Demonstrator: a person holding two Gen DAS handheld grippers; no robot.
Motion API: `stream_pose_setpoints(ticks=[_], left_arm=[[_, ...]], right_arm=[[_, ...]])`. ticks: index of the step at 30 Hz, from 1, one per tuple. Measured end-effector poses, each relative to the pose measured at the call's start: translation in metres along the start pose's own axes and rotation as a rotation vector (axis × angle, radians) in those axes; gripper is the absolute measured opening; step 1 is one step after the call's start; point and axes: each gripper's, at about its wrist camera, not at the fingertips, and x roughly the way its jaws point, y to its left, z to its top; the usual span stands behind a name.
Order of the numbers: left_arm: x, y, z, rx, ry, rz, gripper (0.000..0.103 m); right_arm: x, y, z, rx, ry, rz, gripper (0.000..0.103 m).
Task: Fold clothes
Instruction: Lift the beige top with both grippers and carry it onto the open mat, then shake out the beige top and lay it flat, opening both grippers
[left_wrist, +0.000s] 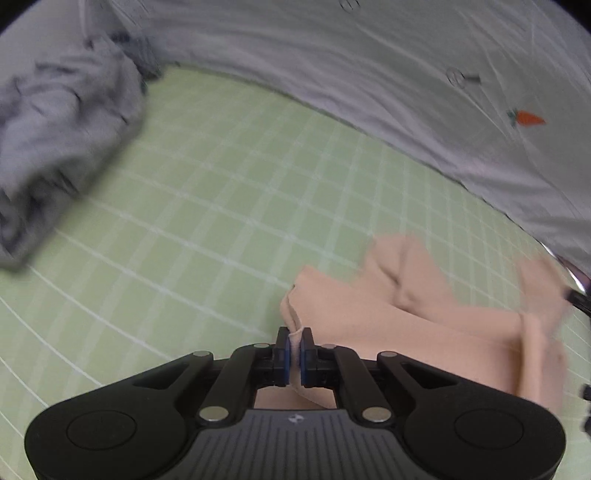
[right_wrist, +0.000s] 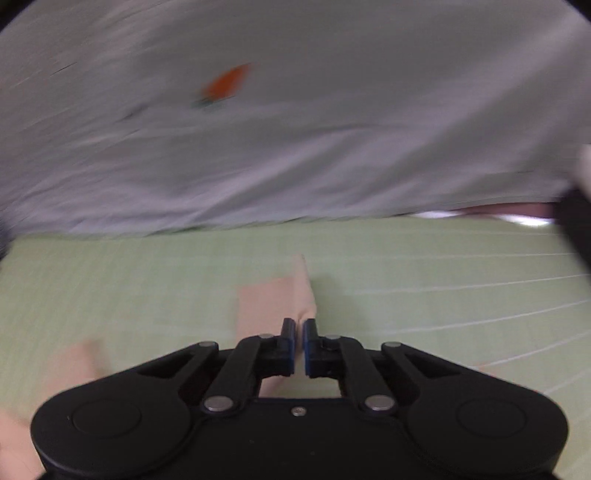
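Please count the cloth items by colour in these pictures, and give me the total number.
Peach garment: 1, pinched by the left gripper
Grey crumpled garment: 1
Pale sheet with carrot print: 1
Total: 3 cloth items, all on or beside the green grid mat.

The garment lies on the gridded mat. In the left wrist view, the crumpled cloth sits on the mat well to the garment's left and farther back. The sheet runs along the mat's far edge, behind the garment. The left claw grips the garment's near-left edge; the right claw sits at its near end.
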Motion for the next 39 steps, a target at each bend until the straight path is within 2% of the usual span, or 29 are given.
stream_pose_setpoints(ticks=[4,7,9,11,13,14,15,17,21,23,27,29,30,34,36,38,39], left_arm=[[-0.008,0.033,0.048,0.016,-0.14,0.192,0.005],[-0.012,0.062,0.088,-0.035,-0.228,0.297,0.005],[-0.012,0.073,0.106,-0.049,-0.275,0.395,0.005],[-0.009,0.08,0.116,-0.075,-0.258,0.41,0.006],[-0.003,0.074,0.109,-0.093,-0.221,0.355,0.009],[0.0,0.07,0.103,-0.1,-0.202,0.323,0.014],[0.002,0.066,0.098,-0.108,-0.183,0.291,0.018],[0.008,0.053,0.084,-0.115,-0.14,0.223,0.038],[0.019,0.01,0.044,-0.1,-0.033,0.054,0.056],[0.025,-0.017,0.025,-0.046,0.007,-0.018,0.069],[0.038,-0.068,0.004,0.104,0.078,-0.124,0.077],[0.045,-0.087,-0.001,0.156,0.095,-0.161,0.081],[0.049,-0.095,-0.003,0.173,0.102,-0.171,0.081],[0.059,-0.117,-0.01,0.201,0.123,-0.184,0.08],[0.063,-0.122,-0.013,0.209,0.147,-0.186,0.068],[0.067,-0.122,-0.014,0.207,0.168,-0.183,0.035],[0.07,-0.12,-0.013,0.201,0.176,-0.179,0.024]], right_arm=[[-0.012,-0.079,0.017,0.072,-0.072,-0.252,0.004],[-0.021,-0.139,0.029,0.126,-0.127,-0.441,0.004],[-0.027,-0.179,0.038,0.162,-0.163,-0.566,0.004],[-0.028,-0.198,0.034,0.195,-0.146,-0.591,0.005],[-0.026,-0.205,0.024,0.223,-0.114,-0.576,0.007],[-0.024,-0.204,0.018,0.227,-0.093,-0.565,0.013],[-0.022,-0.203,0.012,0.232,-0.072,-0.554,0.027],[-0.021,-0.193,-0.001,0.23,-0.058,-0.505,0.042],[-0.015,-0.158,-0.02,0.236,-0.007,-0.348,0.052],[-0.009,-0.133,-0.023,0.183,0.016,-0.264,0.059],[0.003,-0.084,-0.029,0.077,0.061,-0.096,0.073],[0.009,-0.059,-0.032,0.024,0.083,-0.011,0.075],[0.012,-0.046,-0.033,-0.003,0.094,0.031,0.076],[0.016,-0.032,-0.034,-0.046,0.128,0.095,0.078],[0.017,-0.026,-0.034,-0.067,0.144,0.125,0.078],[0.019,-0.024,-0.034,-0.084,0.159,0.155,0.078],[0.018,-0.027,-0.033,-0.081,0.164,0.172,0.078]])
